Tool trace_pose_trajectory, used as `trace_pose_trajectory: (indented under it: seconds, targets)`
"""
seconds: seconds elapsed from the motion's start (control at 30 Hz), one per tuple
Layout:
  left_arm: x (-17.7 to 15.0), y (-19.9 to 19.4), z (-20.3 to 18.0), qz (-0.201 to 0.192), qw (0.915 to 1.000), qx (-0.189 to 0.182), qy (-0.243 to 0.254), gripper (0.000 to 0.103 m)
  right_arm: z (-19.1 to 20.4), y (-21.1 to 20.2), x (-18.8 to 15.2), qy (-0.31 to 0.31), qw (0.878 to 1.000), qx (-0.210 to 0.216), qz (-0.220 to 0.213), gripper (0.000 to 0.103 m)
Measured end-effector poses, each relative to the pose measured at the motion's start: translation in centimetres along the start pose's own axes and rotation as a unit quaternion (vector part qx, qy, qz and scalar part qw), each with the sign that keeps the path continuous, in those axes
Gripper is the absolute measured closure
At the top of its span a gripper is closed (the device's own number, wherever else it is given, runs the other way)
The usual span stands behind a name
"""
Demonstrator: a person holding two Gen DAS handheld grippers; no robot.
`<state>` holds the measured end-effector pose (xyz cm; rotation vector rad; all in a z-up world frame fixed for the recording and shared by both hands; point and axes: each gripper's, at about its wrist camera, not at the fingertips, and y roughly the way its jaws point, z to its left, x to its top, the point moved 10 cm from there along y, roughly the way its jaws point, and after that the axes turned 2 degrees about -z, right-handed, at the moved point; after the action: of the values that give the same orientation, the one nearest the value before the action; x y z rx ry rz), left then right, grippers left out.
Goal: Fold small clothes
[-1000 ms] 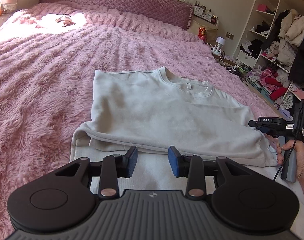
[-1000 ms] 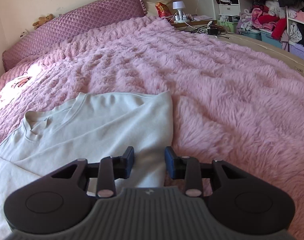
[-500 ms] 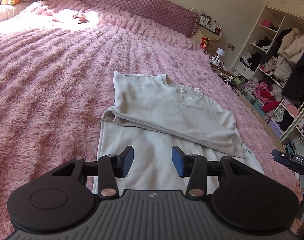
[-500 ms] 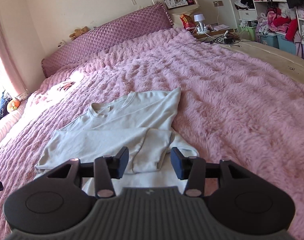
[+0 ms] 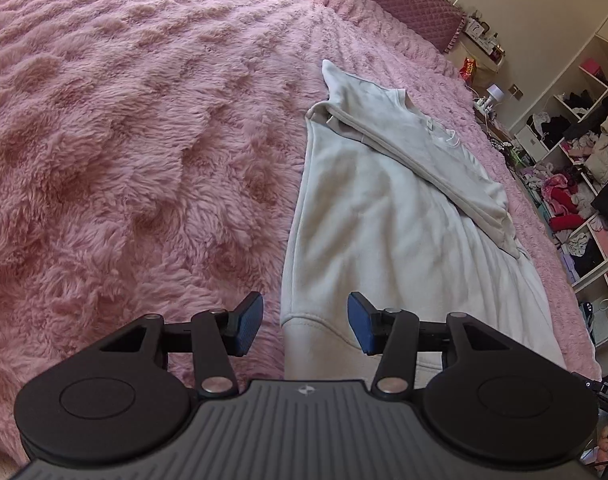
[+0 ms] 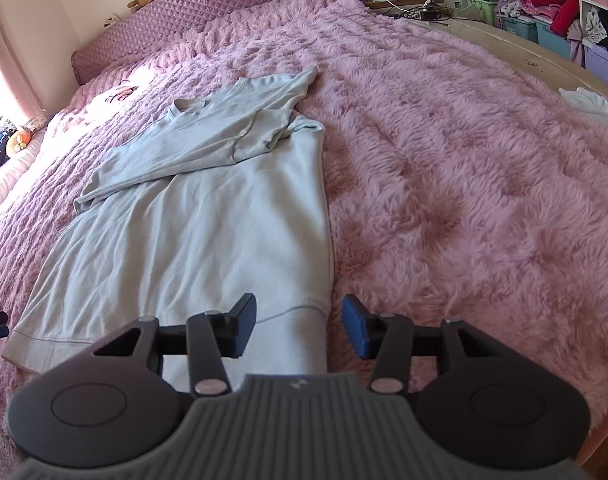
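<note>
A pale grey sweatshirt lies flat on a fluffy pink blanket, sleeves folded across its chest, collar at the far end and hem nearest the cameras. The left gripper hovers over the hem's left corner, jaws wide apart and holding nothing. The right gripper hangs over the hem's right corner, likewise spread wide and empty. A quilted purple headboard runs along the far side; cluttered shelves stand to the right.
</note>
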<state>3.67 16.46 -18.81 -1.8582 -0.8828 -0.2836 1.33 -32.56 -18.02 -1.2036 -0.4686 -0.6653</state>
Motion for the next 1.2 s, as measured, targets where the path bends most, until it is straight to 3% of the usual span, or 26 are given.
trace_pose_trajectory:
  seconds: [0.17, 0.27, 0.3, 0.37, 0.53, 0.6, 0.67, 0.77, 0.8, 0.83, 0.9, 1.2]
  targets:
    - [-1.3, 0.8, 1.3, 0.022, 0.9995, -0.006, -0.023, 0.046, 0.0, 1.0, -1.5, 0.014, 1.0, 0.0, 0.023, 0.058]
    - [-1.9, 1.0, 0.6, 0.038, 0.9981, -0.035, -0.032, 0.046, 0.2, 1.5, -2.1, 0.021, 0.999, 0.006, 0.037, 0.057]
    - [-2.3, 1.3, 0.2, 0.053, 0.9964, -0.053, -0.039, 0.046, 0.3, 1.6, -2.2, 0.023, 0.999, 0.008, 0.04, 0.056]
    - [-3.0, 1.7, -0.4, 0.068, 0.9943, -0.069, -0.044, 0.046, 0.6, 1.6, -2.4, 0.026, 0.999, 0.017, 0.041, 0.041]
    - [-3.1, 2.5, -1.1, 0.07, 0.9944, -0.068, -0.04, 0.046, 1.5, 1.8, -2.2, 0.019, 0.999, 0.024, 0.033, 0.038]
    - [-3.1, 2.7, -1.2, 0.078, 0.9937, -0.067, -0.045, 0.046, 1.7, 1.9, -2.4, 0.017, 0.999, 0.027, 0.038, 0.044]
    - [-3.1, 2.8, -1.3, 0.082, 0.9933, -0.068, -0.046, 0.046, 1.7, 1.8, -2.5, 0.014, 0.999, 0.023, 0.04, 0.077]
    - [-3.1, 2.7, -1.6, 0.082, 0.9921, -0.079, -0.052, 0.047, 1.2, 1.6, -2.5, 0.04, 0.998, 0.034, 0.044, 0.092]
    - [-3.2, 2.7, -1.7, 0.08, 0.992, -0.082, -0.052, 0.056, 1.1, 1.6, -2.4, 0.054, 0.997, 0.042, 0.045, 0.092]
    - [-3.1, 2.7, -1.9, 0.079, 0.9919, -0.086, -0.05, 0.076, 1.0, 1.5, -2.3, 0.066, 0.996, 0.047, 0.045, 0.093]
    - [-3.2, 2.5, -2.4, 0.08, 0.9908, -0.099, -0.047, 0.099, 1.0, 1.3, -2.1, 0.086, 0.994, 0.059, 0.042, 0.095]
    - [0.7, -0.1, -6.1, 0.008, 0.9814, -0.191, -0.019, 0.099, 2.2, -0.3, 2.0, 0.152, 0.981, 0.123, -0.002, 0.098]
